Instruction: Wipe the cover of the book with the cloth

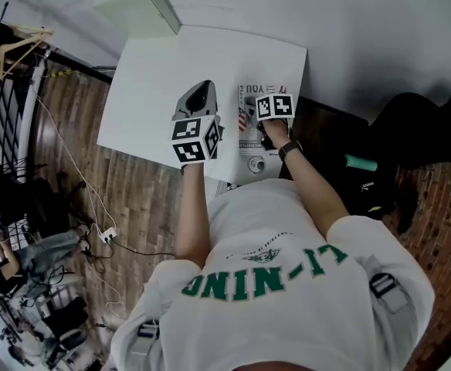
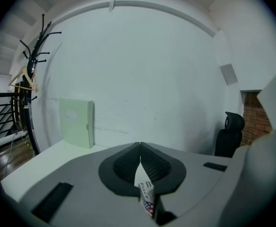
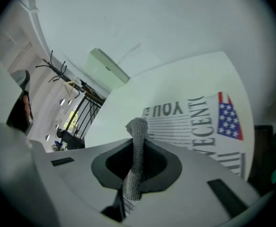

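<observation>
The book (image 1: pixel 252 141) lies flat at the near right edge of the white table (image 1: pixel 156 91); its white cover with large print and a flag (image 3: pixel 209 122) fills the right gripper view. My right gripper (image 3: pixel 137 143) hangs just above that cover, shut on a grey knitted cloth (image 3: pixel 138 126) that sticks up past the jaw tips. In the head view the right gripper (image 1: pixel 272 105) is over the book's far half. My left gripper (image 1: pixel 200 110) is left of the book, above the table. The left gripper (image 2: pixel 140 148) has its jaws meeting at the tip. A strip of the printed cover (image 2: pixel 146 195) shows in the slit behind them.
A pale green folder (image 1: pixel 140 10) leans against the wall at the table's far left corner and also shows in the left gripper view (image 2: pixel 76 122). A black office chair (image 2: pixel 228 134) stands to the right. A coat rack (image 2: pixel 31 65) and a railing are at the left.
</observation>
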A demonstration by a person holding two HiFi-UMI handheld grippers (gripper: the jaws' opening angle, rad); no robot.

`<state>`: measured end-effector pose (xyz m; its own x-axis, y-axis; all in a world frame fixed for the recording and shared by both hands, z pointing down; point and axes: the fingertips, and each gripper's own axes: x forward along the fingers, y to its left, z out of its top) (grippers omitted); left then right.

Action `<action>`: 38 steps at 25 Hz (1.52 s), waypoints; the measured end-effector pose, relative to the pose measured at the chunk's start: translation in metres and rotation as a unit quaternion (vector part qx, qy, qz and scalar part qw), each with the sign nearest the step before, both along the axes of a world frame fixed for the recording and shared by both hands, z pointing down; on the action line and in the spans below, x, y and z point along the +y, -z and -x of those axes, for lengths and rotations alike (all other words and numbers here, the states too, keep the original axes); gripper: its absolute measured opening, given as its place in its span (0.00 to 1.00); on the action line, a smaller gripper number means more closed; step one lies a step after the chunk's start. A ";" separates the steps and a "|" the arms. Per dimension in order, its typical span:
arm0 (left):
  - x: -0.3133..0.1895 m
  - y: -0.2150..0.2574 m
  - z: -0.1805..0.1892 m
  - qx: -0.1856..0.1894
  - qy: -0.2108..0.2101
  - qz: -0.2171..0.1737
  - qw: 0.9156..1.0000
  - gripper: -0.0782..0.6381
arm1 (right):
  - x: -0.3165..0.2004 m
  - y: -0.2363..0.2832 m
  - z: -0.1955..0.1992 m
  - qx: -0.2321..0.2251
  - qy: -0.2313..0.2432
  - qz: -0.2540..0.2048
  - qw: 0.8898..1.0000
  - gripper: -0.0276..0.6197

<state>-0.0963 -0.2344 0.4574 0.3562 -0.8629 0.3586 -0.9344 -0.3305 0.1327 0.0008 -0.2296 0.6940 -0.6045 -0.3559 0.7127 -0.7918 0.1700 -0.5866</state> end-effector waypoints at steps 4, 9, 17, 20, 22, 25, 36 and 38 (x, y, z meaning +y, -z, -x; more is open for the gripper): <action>0.002 0.004 0.012 -0.002 0.015 -0.003 1.000 0.13 | 0.003 -0.009 0.040 0.021 0.046 0.006 0.999 0.10; 0.004 0.000 0.016 -0.006 0.015 0.003 1.000 0.13 | 0.004 -0.017 0.034 0.035 0.047 0.005 0.998 0.10; -0.006 -0.004 -0.014 0.003 -0.020 0.006 1.000 0.13 | 0.006 -0.017 -0.065 0.043 -0.042 0.011 0.998 0.10; -0.007 -0.007 -0.031 0.003 -0.038 0.009 0.999 0.13 | 0.010 -0.016 -0.107 0.048 -0.082 0.015 0.995 0.10; -0.007 -0.008 -0.040 0.003 -0.047 0.010 0.999 0.13 | 0.012 -0.014 -0.121 0.038 -0.096 0.016 0.995 0.10; -0.005 -0.008 -0.048 0.002 -0.053 0.010 0.999 0.13 | 0.012 -0.015 -0.127 0.027 -0.103 0.018 0.994 0.10; 0.007 -0.006 -0.013 -0.007 -0.014 0.011 1.000 0.13 | 0.027 -0.006 0.014 0.007 0.037 0.007 0.999 0.10; 0.009 -0.005 -0.005 -0.007 -0.004 0.010 1.000 0.13 | 0.029 -0.011 0.034 0.010 0.056 0.009 0.998 0.10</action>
<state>-0.0908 -0.2255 0.4626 0.3590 -0.8520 0.3812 -0.9331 -0.3362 0.1274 -0.0329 -0.2004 0.7053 -0.6252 -0.2731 0.7311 -0.7801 0.2483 -0.5743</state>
